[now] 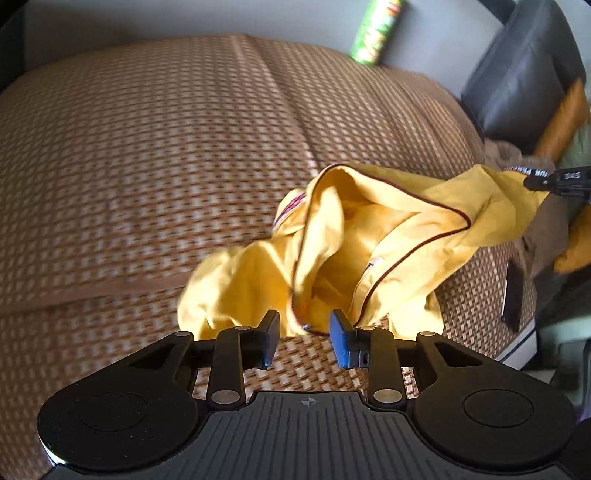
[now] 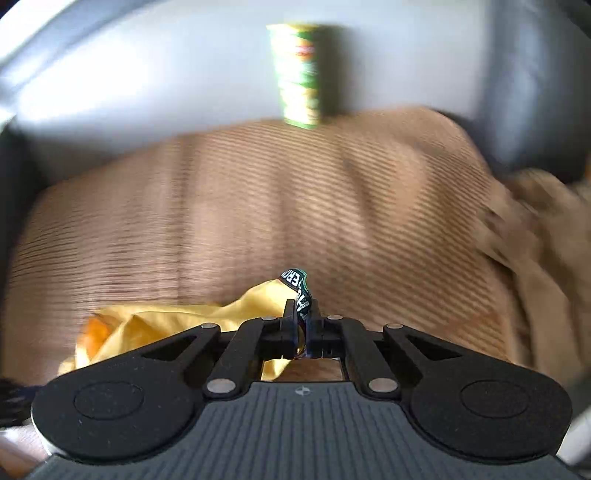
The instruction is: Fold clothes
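A crumpled yellow garment (image 1: pixel 369 243) with dark red piping lies on the woven brown mat (image 1: pixel 147 166) of a sofa. My left gripper (image 1: pixel 304 339) is open and empty, just short of the garment's near edge. My right gripper (image 2: pixel 303 332) is shut on the garment's black lettered band (image 2: pixel 301 291) and holds that end up; the yellow cloth (image 2: pixel 166 325) trails to its left. The right gripper's tip also shows at the right edge of the left wrist view (image 1: pixel 557 181), pulling the cloth taut.
A green snack can (image 1: pixel 376 33) stands against the grey sofa back (image 2: pixel 147 74). A dark grey cushion (image 1: pixel 524 70) and an orange one (image 1: pixel 565 118) sit at the right. Brown cloth (image 2: pixel 535 236) is heaped at the mat's right edge.
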Demonstrator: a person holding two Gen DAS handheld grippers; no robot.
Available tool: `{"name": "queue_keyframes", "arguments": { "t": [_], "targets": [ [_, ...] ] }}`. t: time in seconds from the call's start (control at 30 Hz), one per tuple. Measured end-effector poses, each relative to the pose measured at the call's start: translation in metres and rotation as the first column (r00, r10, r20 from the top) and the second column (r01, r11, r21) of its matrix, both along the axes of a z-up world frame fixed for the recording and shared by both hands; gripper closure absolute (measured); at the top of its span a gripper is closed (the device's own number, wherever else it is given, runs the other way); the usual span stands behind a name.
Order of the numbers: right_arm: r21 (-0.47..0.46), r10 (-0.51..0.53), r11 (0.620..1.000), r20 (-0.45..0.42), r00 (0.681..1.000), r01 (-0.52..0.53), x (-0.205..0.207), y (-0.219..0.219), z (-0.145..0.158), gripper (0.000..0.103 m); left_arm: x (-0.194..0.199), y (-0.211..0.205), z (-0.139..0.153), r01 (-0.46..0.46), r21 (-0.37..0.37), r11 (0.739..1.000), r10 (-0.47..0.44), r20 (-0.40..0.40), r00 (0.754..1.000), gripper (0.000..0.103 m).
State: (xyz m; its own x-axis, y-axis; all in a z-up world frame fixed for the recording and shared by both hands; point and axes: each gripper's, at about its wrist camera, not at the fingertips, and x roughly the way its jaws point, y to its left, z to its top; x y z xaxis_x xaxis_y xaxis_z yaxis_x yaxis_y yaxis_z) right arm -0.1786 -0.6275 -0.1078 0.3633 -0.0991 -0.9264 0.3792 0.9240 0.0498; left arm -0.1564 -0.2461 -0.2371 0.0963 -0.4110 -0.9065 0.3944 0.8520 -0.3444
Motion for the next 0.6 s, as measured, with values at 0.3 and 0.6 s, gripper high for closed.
{"name": "queue_keyframes", "arguments": {
  "t": [0.3, 0.6],
  "targets": [
    [-0.111, 0.001, 0.994, -0.102, 0.995, -0.013, -0.026, -0.022, -0.043, 0.072, 0.005, -0.036, -0.01, -0.01, 0.099, 0.995, 0.01, 0.001, 1.0, 0.05],
    [-0.103, 0.313, 0.947, 0.108, 0.943, -0.303, -0.041, 0.05, 0.0, 0.045, 0.016, -0.057, -0.031, -0.07, 0.179, 0.981, 0.074, -0.017, 0.997, 0.048]
  ]
}}
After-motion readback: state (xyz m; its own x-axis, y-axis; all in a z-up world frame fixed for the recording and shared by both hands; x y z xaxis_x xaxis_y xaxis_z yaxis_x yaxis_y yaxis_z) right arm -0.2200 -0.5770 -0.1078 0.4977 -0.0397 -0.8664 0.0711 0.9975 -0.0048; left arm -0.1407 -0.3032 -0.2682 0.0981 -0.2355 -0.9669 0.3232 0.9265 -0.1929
